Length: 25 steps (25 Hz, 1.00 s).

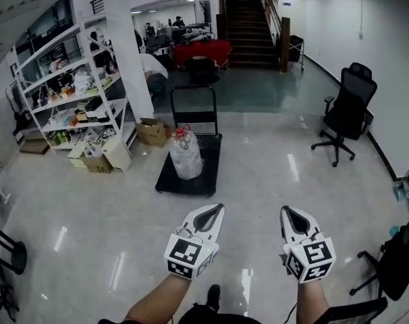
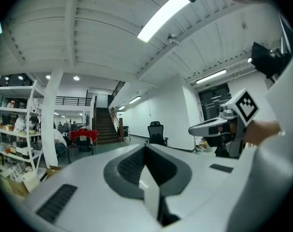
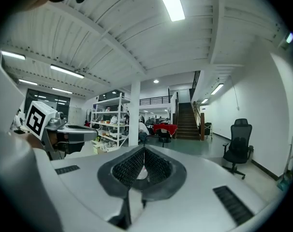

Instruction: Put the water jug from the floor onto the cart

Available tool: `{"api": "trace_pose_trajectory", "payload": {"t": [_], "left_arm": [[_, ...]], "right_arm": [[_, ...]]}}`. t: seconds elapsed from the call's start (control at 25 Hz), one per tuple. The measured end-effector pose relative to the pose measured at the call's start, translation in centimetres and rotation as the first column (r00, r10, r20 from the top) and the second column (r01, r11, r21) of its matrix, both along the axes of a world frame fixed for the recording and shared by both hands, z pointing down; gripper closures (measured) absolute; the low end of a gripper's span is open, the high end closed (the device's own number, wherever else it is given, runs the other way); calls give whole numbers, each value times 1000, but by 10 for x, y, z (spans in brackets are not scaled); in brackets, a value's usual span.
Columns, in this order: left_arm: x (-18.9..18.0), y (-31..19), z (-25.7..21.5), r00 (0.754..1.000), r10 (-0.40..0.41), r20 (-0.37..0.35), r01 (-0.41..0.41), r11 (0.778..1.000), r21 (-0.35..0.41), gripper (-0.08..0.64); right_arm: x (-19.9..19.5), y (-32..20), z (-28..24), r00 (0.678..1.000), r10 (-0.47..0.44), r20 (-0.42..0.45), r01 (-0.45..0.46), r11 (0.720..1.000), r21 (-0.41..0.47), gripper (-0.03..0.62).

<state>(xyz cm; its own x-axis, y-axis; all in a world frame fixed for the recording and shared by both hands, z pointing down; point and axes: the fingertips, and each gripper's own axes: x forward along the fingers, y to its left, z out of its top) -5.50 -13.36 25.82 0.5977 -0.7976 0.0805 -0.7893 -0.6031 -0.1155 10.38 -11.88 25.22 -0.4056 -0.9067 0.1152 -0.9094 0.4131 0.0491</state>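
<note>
Left gripper (image 1: 216,210) at lower centre of the head view, jaws pressed together with nothing between them. Right gripper (image 1: 290,212) just to its right at the same height, jaws likewise together and empty. Both pointing up the frame across the glossy floor (image 1: 258,181), well apart from the water jug (image 1: 185,154). Clear jug with a red cap, upright on the black deck of the cart (image 1: 208,164), at centre frame toward the deck's left side. Shelving (image 1: 69,93) at upper left, cardboard boxes (image 1: 152,132) near its foot, office chair (image 1: 345,110) at right.
</note>
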Motion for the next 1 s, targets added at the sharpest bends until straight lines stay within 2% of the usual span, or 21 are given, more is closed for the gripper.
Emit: {"api": "trace_pose_trajectory", "payload": {"t": [0.12, 0.2, 0.32, 0.44, 0.6, 0.76, 1.0], "left_arm": [[19, 53, 7, 1000, -5, -20, 4, 999, -49, 560], [28, 92, 6, 1000, 6, 0, -6, 999, -53, 559], [26, 145, 4, 1000, 9, 25, -8, 999, -41, 560], [17, 189, 11, 1000, -3, 1, 3, 998, -63, 560], [-3, 262, 25, 1000, 16, -14, -17, 997, -78, 558], [-30, 338, 46, 999, 41, -15, -42, 997, -60, 560], [-83, 434, 79, 998, 12, -58, -21, 986, -163, 560]], "right_arm": [[13, 59, -2, 999, -33, -11, 33, 999, 16, 589], [24, 94, -3, 999, -29, 36, 28, 1000, 5, 589], [33, 143, -8, 995, -2, 103, 2, 1000, 3, 589], [33, 188, -9, 995, 16, 102, -17, 1000, 5, 589], [12, 259, 4, 993, 40, 109, -40, 999, -5, 589], [-7, 332, 29, 992, 73, 103, -73, 997, -8, 589], [-34, 445, 69, 993, 98, 65, -90, 989, -117, 589]]}}
